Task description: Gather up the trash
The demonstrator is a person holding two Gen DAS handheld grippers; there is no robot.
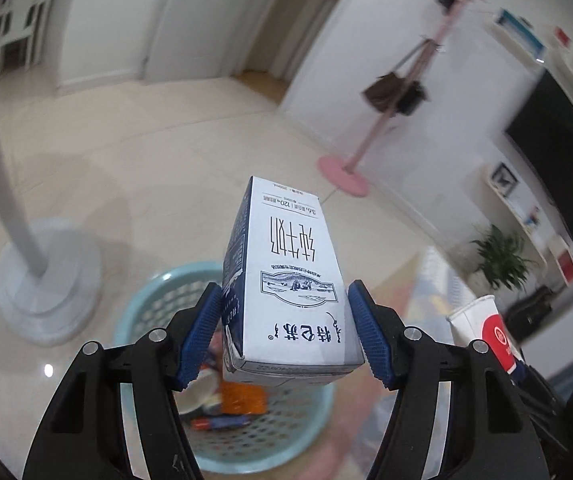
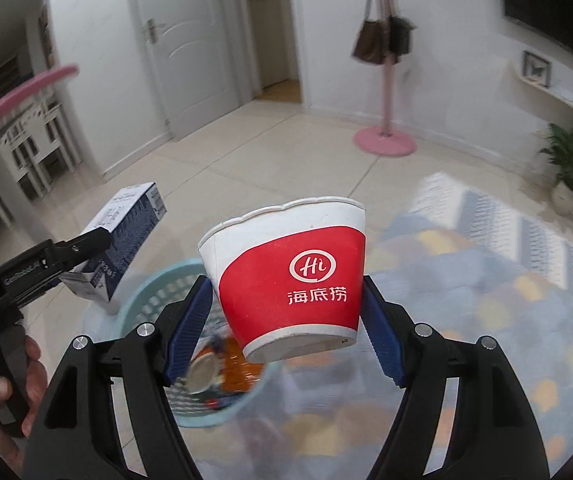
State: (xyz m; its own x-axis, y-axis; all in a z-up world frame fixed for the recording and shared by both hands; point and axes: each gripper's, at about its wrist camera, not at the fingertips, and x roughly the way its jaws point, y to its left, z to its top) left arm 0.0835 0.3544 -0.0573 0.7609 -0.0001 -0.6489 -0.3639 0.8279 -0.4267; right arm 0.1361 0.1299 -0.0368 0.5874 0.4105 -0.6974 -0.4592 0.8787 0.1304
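A white-and-navy milk carton (image 1: 286, 288) and a red-and-white paper cup (image 2: 290, 280), both held in the air, tilted, above a light blue perforated basket (image 1: 158, 292) containing wrappers.

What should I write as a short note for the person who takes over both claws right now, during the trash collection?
Left claw: closed on the milk carton, held in the air above the light blue basket.
Right claw: closed on the red and white paper cup, also over the basket's far edge.
Basket: stands on the floor beside the patterned rug. It already holds some trash, among it an orange wrapper and a small white cup.
Done: both items are picked up and brought to the basket.
Left: open each claw so that carton and cup drop in. Whether more trash lies around cannot be seen here.
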